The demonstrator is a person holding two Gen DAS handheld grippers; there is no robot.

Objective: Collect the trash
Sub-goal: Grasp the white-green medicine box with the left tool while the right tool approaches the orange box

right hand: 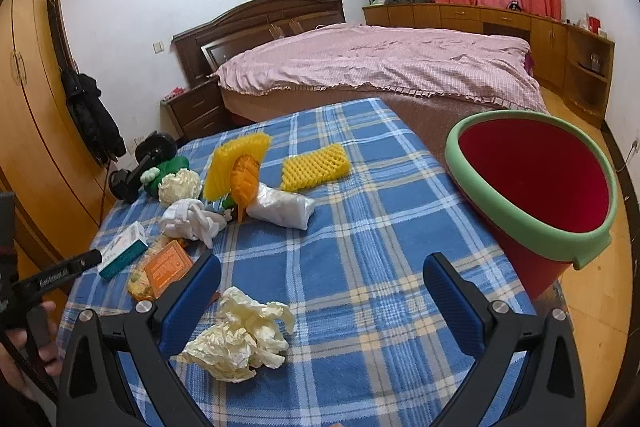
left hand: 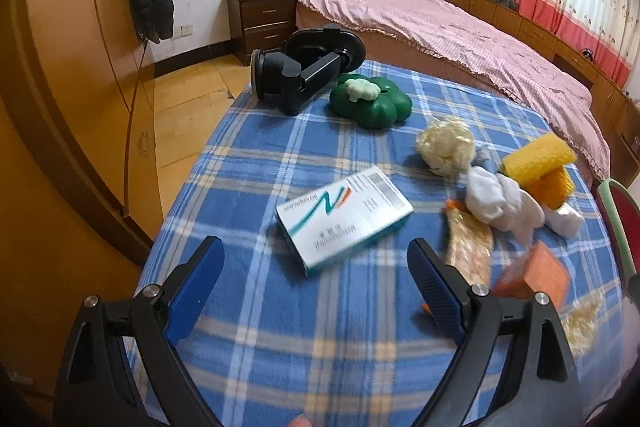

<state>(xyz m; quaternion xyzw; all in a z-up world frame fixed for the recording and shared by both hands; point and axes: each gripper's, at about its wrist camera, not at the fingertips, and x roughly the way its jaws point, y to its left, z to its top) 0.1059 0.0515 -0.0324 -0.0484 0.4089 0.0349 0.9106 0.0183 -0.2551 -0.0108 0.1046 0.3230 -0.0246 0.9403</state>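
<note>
We hold both grippers low over the blue plaid blanket (right hand: 360, 227), fingers forward. Left gripper (left hand: 316, 267) spread wide, empty — the white medicine box (left hand: 344, 215) lies just ahead. Right gripper (right hand: 320, 291) gapes too — crumpled paper (right hand: 240, 339) beside its left finger; red bucket (right hand: 532, 187) at right.

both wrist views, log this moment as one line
left gripper: open, empty, over medicine box | right gripper: open, empty, by crumpled tissue | bucket: empty
</note>
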